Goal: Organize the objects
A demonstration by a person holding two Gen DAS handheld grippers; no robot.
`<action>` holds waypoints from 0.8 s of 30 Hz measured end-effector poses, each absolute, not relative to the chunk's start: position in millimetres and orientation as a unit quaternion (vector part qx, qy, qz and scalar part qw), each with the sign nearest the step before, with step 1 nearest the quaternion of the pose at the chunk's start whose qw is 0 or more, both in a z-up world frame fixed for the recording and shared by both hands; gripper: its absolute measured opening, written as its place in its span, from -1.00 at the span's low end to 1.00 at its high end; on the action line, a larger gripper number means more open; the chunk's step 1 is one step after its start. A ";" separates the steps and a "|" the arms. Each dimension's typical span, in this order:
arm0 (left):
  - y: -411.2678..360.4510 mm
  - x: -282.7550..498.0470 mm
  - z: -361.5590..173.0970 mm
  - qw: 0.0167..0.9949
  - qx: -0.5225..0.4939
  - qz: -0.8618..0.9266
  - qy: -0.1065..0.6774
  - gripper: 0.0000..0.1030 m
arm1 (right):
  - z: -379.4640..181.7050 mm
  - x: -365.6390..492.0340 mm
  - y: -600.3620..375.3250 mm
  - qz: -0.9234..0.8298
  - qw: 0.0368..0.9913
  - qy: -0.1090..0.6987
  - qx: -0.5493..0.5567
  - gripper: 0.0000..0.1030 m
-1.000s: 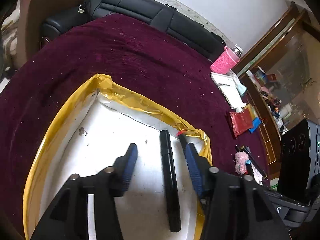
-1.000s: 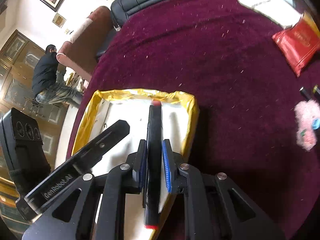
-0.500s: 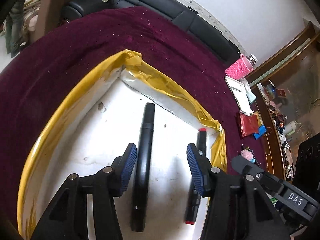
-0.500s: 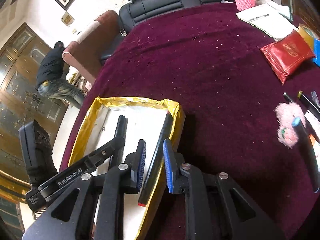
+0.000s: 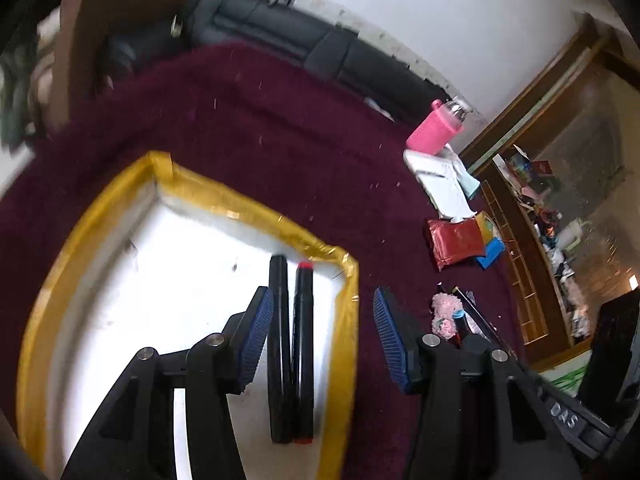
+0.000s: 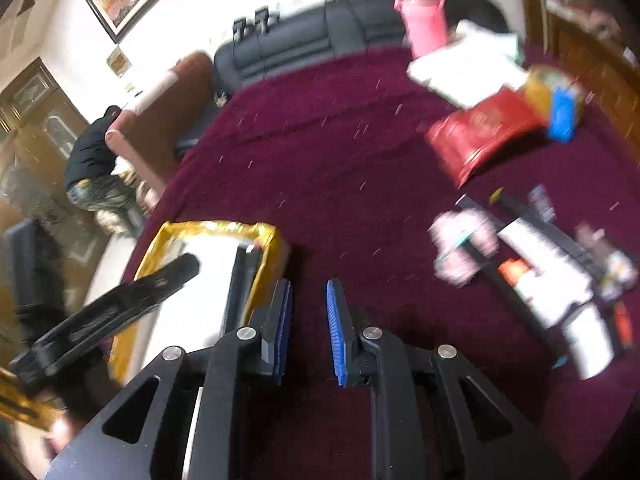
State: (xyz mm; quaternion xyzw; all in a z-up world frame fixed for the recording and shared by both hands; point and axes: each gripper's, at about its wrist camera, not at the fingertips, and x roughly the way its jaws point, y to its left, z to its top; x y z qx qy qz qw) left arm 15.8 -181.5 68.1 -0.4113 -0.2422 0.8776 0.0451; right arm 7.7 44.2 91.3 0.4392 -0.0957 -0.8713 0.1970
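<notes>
A white tray with a yellow taped rim (image 5: 248, 210) lies on the dark red cloth. Two markers rest side by side in its right corner: a black marker (image 5: 279, 344) and a red-capped marker (image 5: 303, 344). My left gripper (image 5: 323, 300) hangs open above the tray's right rim, holding nothing, its left finger over the black marker. My right gripper (image 6: 308, 292) is above bare cloth just right of the tray (image 6: 208, 227). Its pads stand close together with nothing between them. The right wrist view is blurred.
To the right on the cloth lie a pink fluffy item (image 6: 460, 244), several pens (image 6: 520, 216), a red pouch (image 5: 456, 240), white papers (image 5: 444, 184) and a pink bottle (image 5: 436, 132). A black sofa (image 5: 320, 52) runs behind. A person (image 6: 96, 168) bends at far left.
My right gripper has let go of the red-capped marker in the tray and drawn back up and to the right. The left gripper has shifted right, over the tray's rim.
</notes>
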 end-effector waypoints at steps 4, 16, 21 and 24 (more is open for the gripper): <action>-163.7 44.8 96.7 0.041 -0.374 0.898 -0.230 0.04 | 99.6 23.1 64.7 -0.894 0.215 -0.126 0.372 0.16; -133.0 121.2 189.2 0.104 -0.302 0.921 -0.221 0.05 | 138.9 44.5 159.9 -0.906 0.168 -0.125 0.367 0.23; -134.8 159.7 267.0 0.100 -0.246 0.948 -0.175 0.05 | 245.4 87.5 240.3 -0.954 0.084 -0.064 0.282 0.23; -133.3 176.6 324.9 0.110 -0.213 0.959 -0.153 0.05 | 326.0 119.6 276.3 -0.971 0.048 -0.051 0.228 0.23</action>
